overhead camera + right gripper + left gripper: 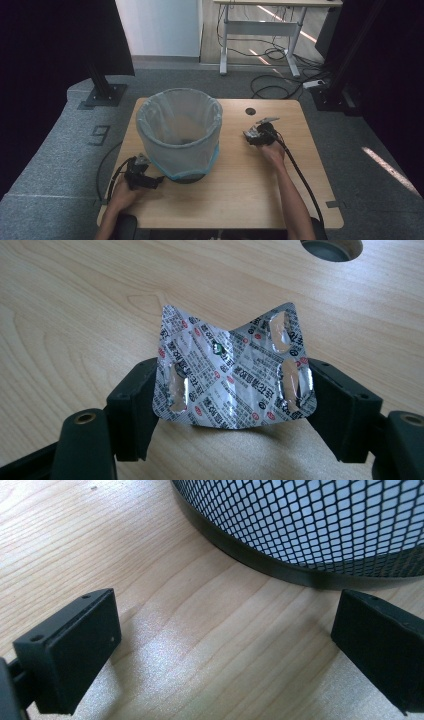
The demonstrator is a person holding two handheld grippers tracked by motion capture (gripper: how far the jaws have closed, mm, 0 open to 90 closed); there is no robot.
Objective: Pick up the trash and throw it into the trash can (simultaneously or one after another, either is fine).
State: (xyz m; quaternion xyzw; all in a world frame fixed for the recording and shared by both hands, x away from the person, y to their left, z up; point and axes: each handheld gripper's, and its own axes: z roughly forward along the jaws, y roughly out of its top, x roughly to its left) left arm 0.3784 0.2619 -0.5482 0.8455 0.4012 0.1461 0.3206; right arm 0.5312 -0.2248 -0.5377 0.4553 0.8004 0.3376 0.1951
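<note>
A silver foil blister pack (pixel 235 375) with printed text and several emptied pockets is bent between the jaws of my right gripper (pixel 235 390), which is shut on its two side edges just above the wooden table (pixel 75 315). In the high view the right gripper (pixel 249 136) is at the table's right middle, pointing left. A black mesh waste bin (pixel 180 145) lined with a pale plastic bag stands at the centre left. My left gripper (pixel 156 181) rests low beside the bin's base (pixel 260 555), jaws open with nothing between them (pixel 225 645).
A round cable hole (pixel 250 110) sits in the table behind the right gripper. Each gripper trails a black cable off the near edge. Beyond the table lie grey carpet, floor cables (pixel 270 87) and a white-legged desk (pixel 260 30).
</note>
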